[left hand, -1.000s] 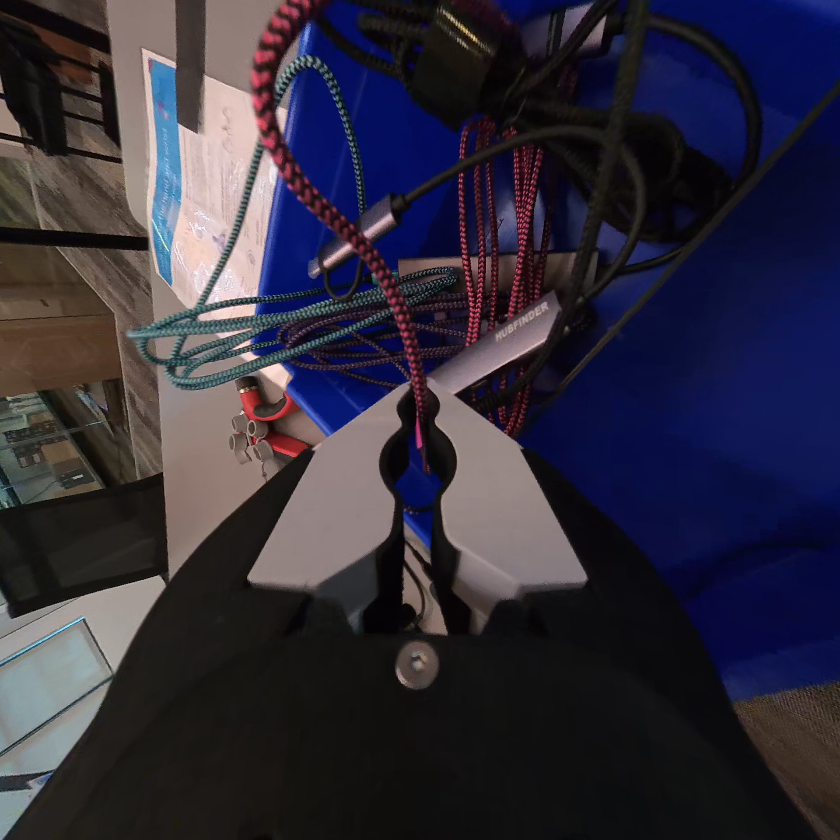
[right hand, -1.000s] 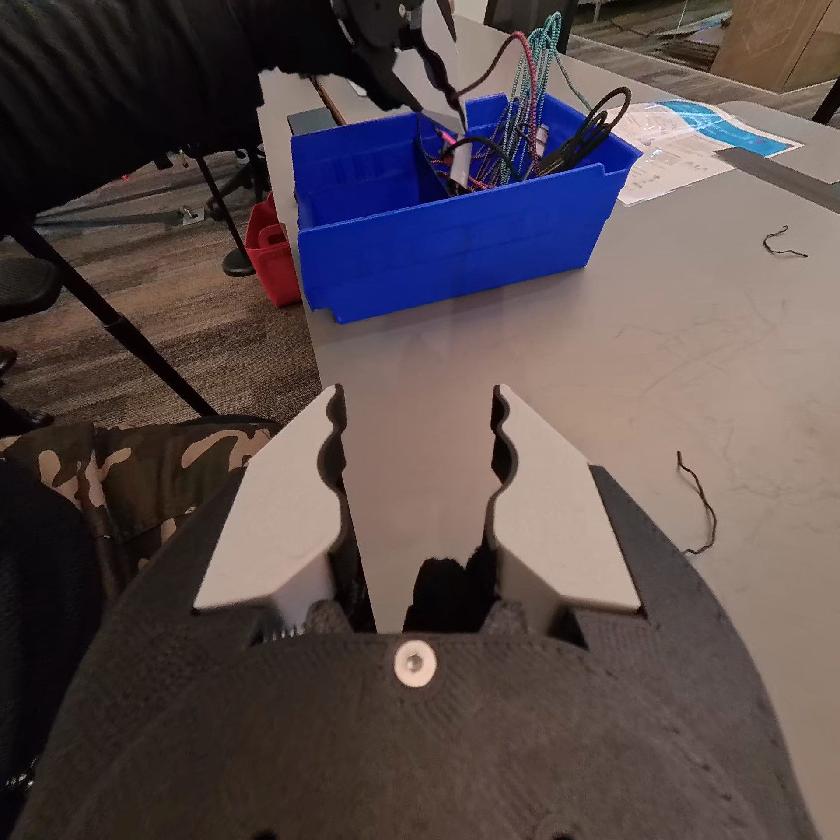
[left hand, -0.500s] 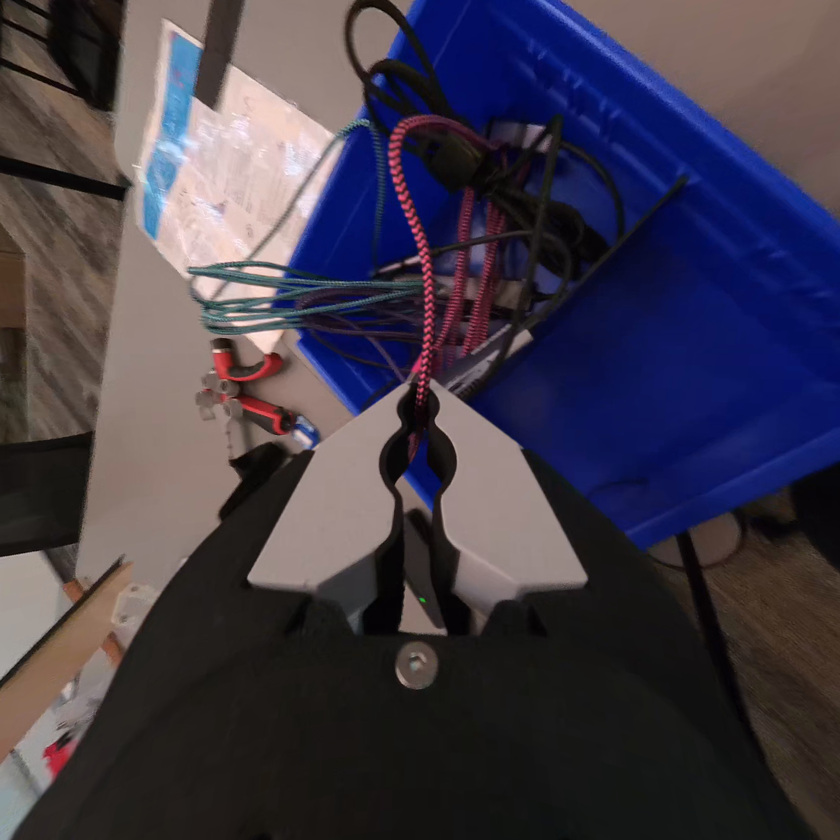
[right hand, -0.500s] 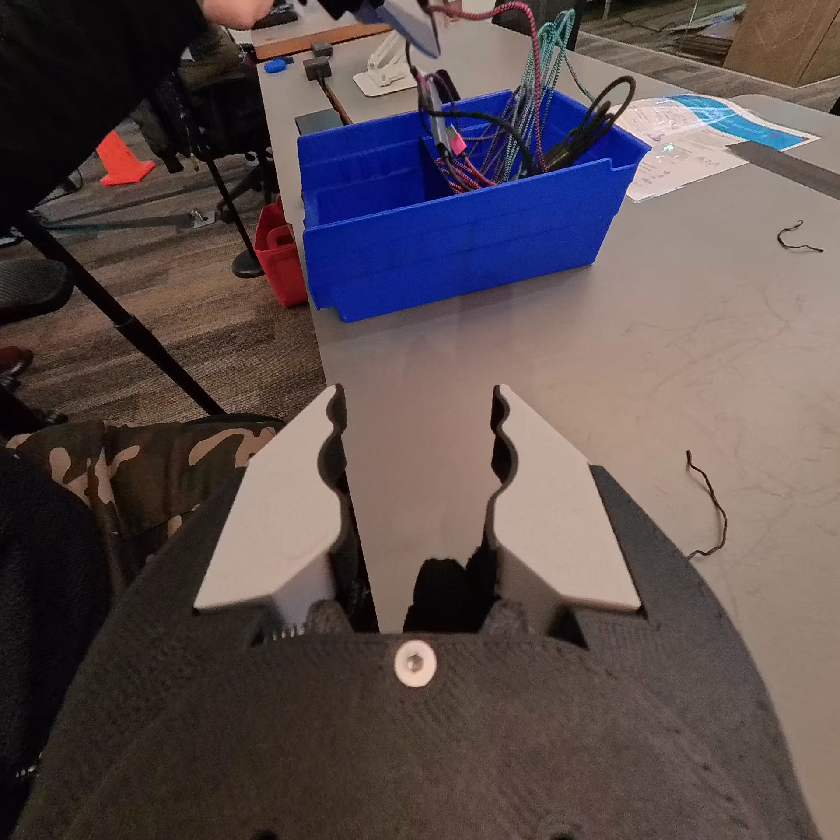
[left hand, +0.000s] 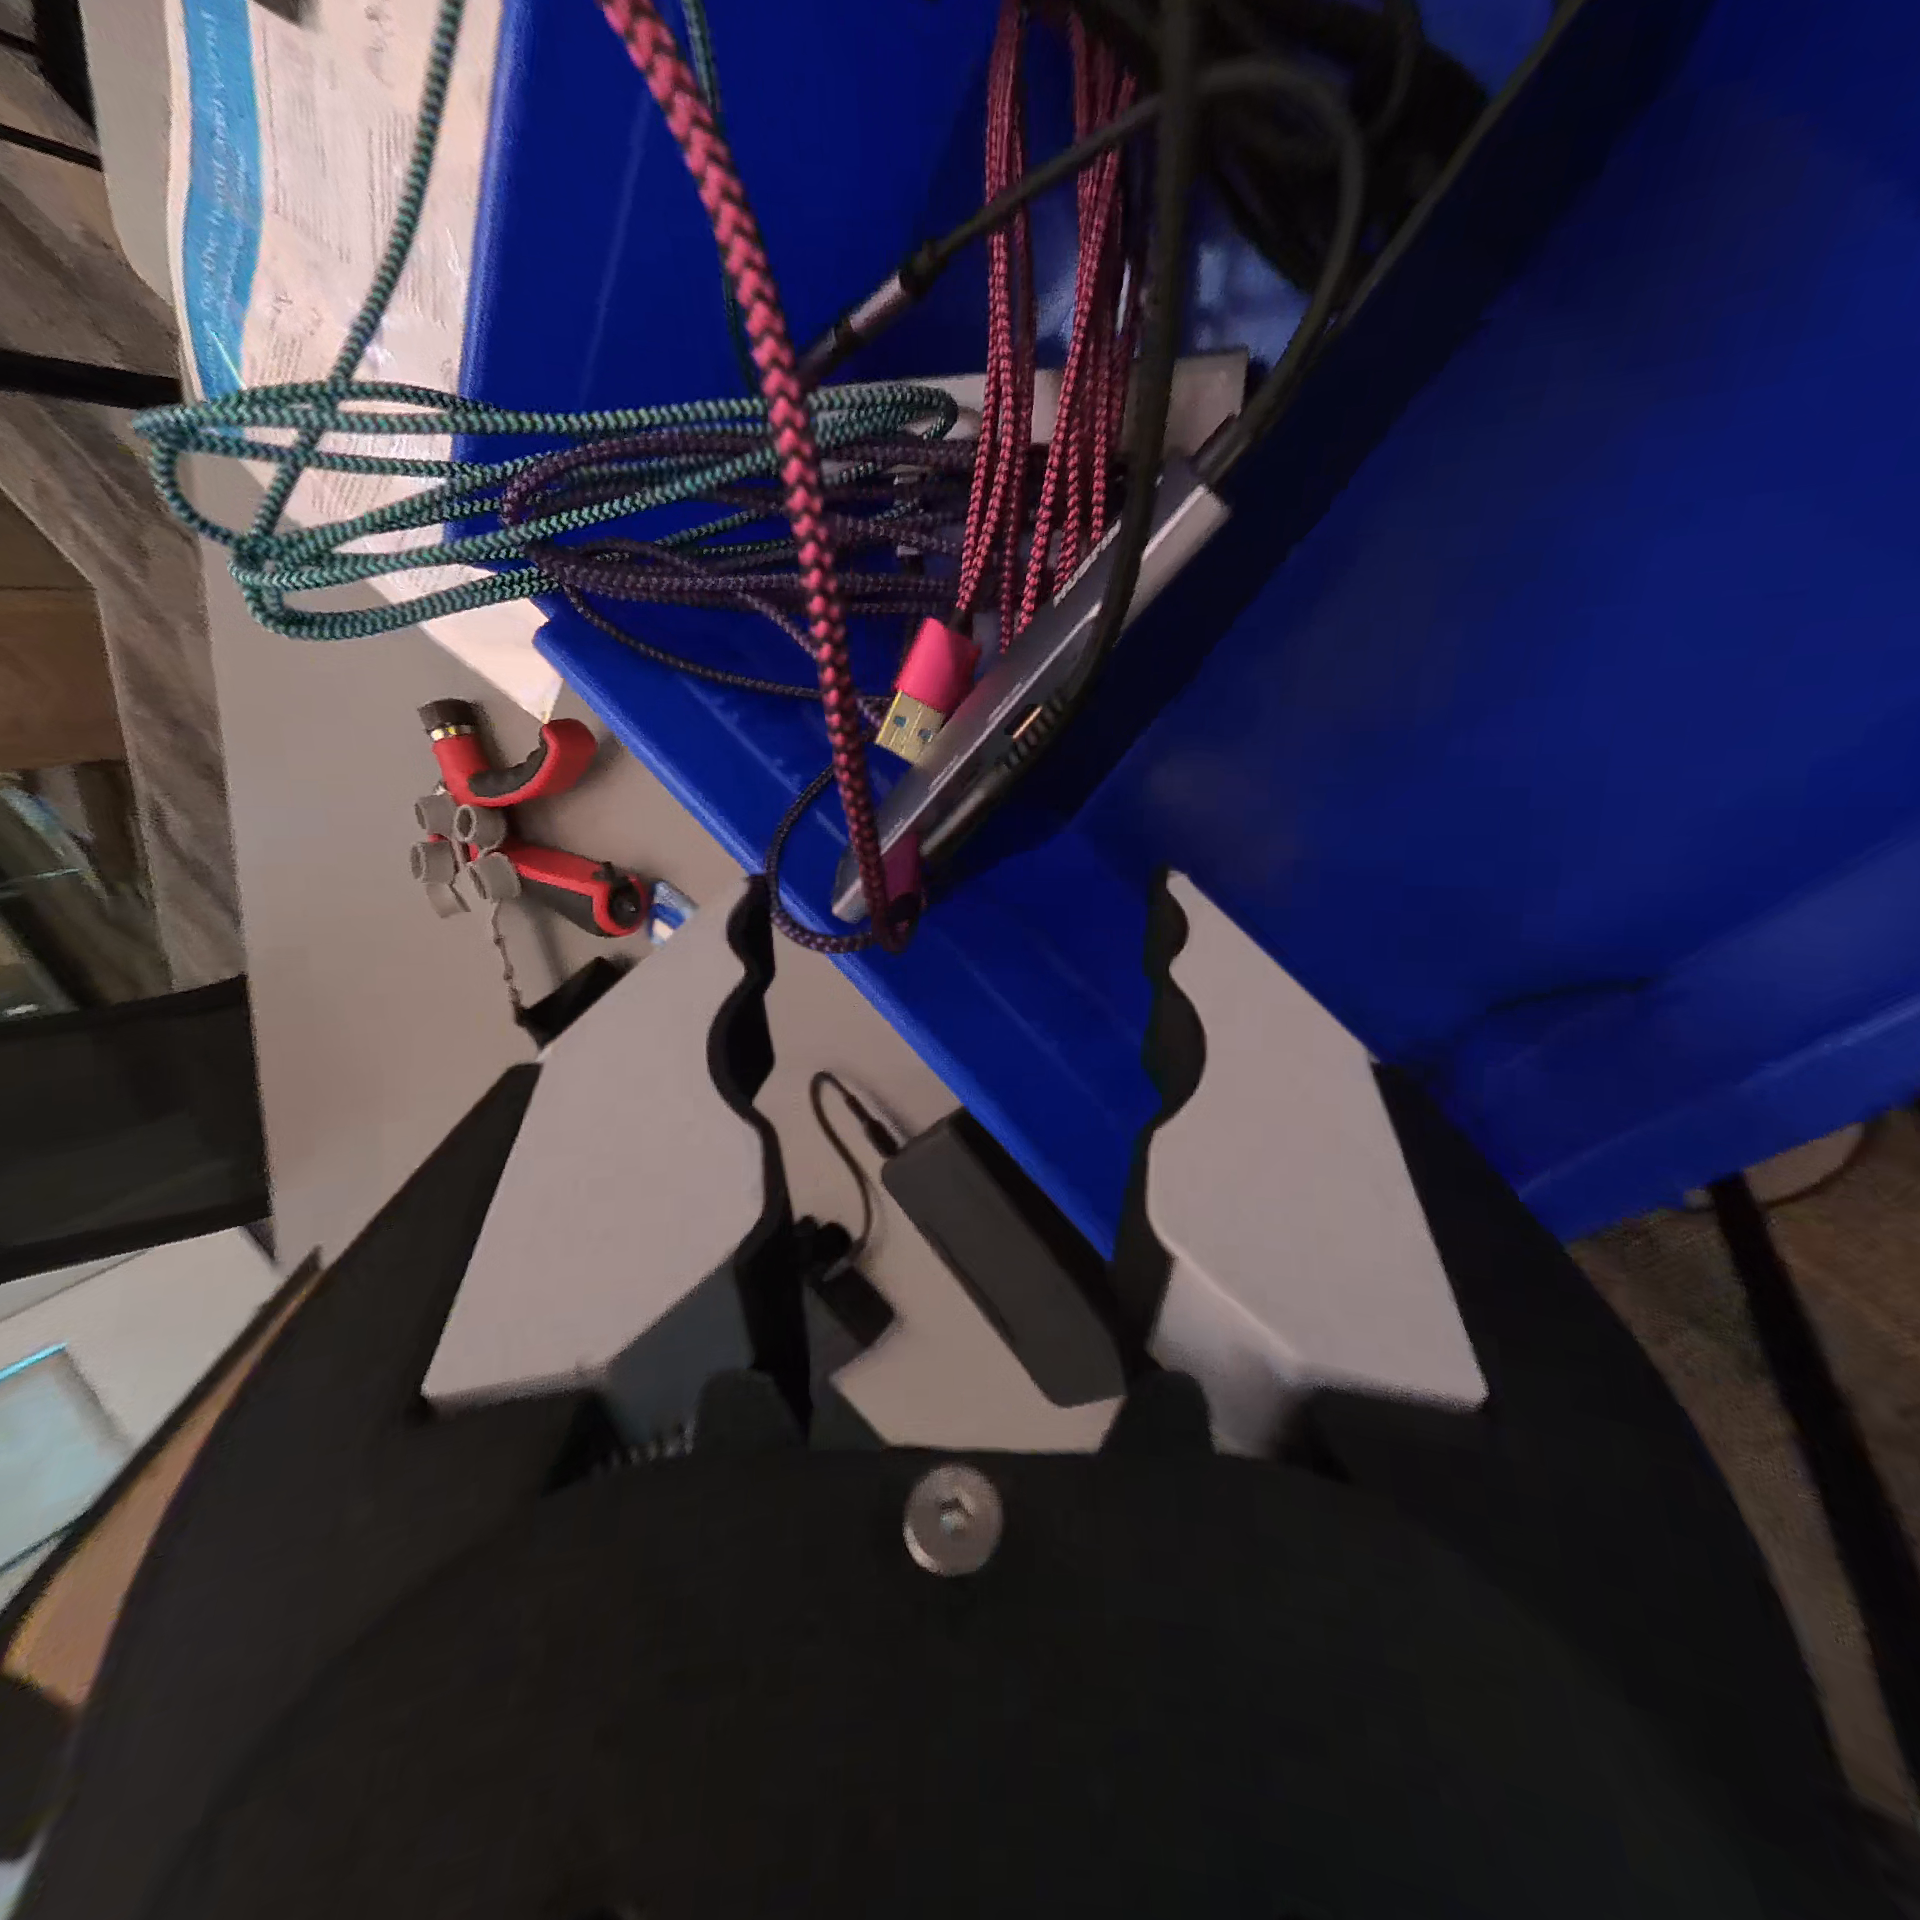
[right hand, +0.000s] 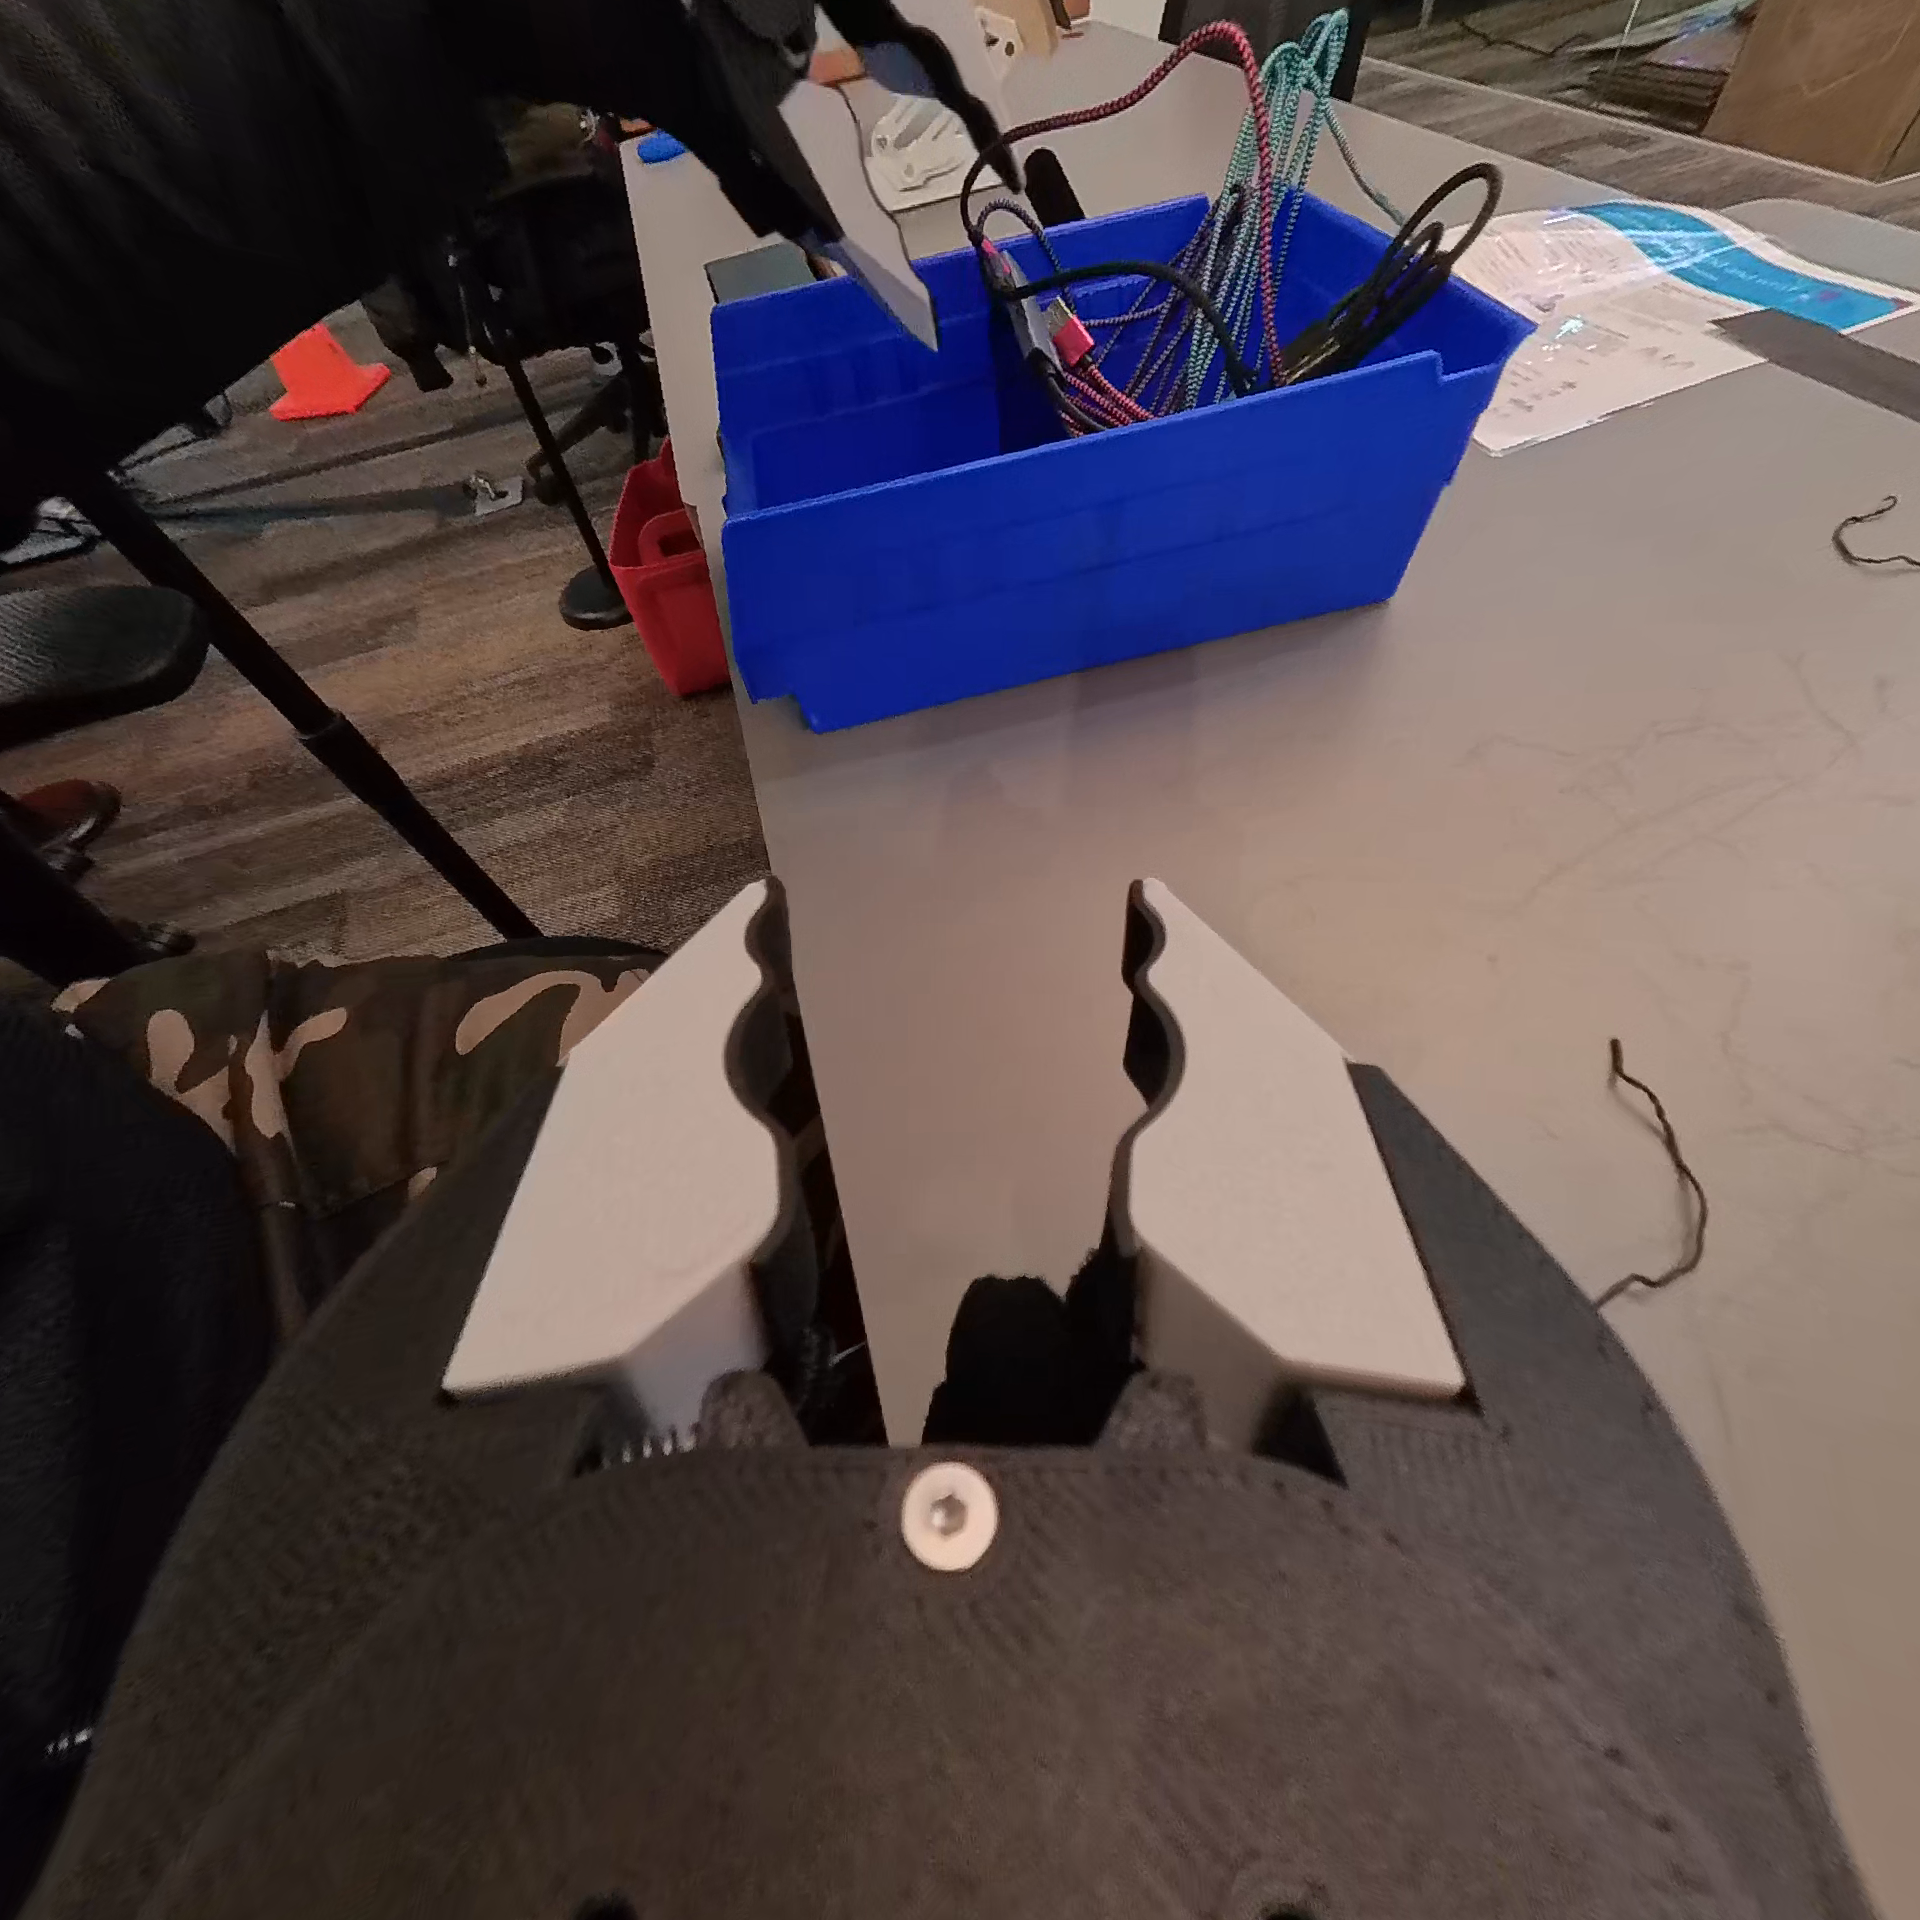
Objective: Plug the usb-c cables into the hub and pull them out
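A blue bin (right hand: 1091, 540) on the grey table (right hand: 1455, 831) holds a tangle of cables and a grey hub (left hand: 1039, 707). The hub leans on the bin's divider and also shows in the right wrist view (right hand: 1023, 322). A pink-and-black braided cable (left hand: 769, 312) hangs over the hub, its end by the hub's lower corner. A pink plug (left hand: 930, 675) with a gold tip rests against the hub. My left gripper (left hand: 954, 894) is open and empty just above the bin's rim; it also shows in the right wrist view (right hand: 966, 249). My right gripper (right hand: 951, 894) is open and empty over the table, in front of the bin.
Teal braided cables (left hand: 416, 499) spill over the bin's far wall onto a printed sheet (right hand: 1621, 301). A red-handled tool (left hand: 520, 810) and a black box (left hand: 997, 1247) lie behind the bin. Loose threads (right hand: 1662, 1164) lie on the table. A red container (right hand: 665, 582) stands on the floor. There is about 35 cm between the tips of the two grippers. My left gripper's tips are some 5 cm from the pink plug (left hand: 930, 675).
My left gripper was shut on the pink-and-black cable and lifted it; now it has opened, let the cable go and sits closer to the bin. The right gripper has hardly moved.
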Available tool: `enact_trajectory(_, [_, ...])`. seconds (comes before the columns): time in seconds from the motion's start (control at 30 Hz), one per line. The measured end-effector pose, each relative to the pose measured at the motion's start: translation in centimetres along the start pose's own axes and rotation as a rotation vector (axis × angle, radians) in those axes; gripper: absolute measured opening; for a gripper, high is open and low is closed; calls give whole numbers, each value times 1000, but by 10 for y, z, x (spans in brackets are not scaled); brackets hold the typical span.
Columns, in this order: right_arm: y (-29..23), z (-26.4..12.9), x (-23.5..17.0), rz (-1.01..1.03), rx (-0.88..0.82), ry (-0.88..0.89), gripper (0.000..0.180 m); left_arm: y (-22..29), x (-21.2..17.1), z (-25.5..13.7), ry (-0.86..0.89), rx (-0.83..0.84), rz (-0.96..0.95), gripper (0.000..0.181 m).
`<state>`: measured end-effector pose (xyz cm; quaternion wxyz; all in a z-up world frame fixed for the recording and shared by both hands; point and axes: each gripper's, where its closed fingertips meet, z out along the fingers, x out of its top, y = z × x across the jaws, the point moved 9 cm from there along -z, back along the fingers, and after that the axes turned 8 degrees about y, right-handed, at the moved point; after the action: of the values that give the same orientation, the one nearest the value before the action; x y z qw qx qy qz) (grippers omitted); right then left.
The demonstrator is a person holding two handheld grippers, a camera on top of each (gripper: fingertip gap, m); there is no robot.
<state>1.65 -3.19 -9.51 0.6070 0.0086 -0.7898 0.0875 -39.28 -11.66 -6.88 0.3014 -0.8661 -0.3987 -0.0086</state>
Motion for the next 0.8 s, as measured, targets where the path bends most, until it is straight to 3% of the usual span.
enact_trajectory(0.1, [-4, 3, -1, -8, 11, -11, 63, -6, 0, 10, 33, -21, -7, 64])
enact_trajectory(0.27, [-6, 5, -1, -12, 17, -20, 63, -4, 10, 30, 52, -136, -6, 28])
enact_trajectory(0.6, [-4, 5, -4, 4, 23, -21, 63, -18, 14, 14, 179, -205, -139, 15])
enact_trajectory(0.8, [-4, 4, -4, 3, 21, -19, 63, -37, 22, 0, 268, -143, -230, 9])
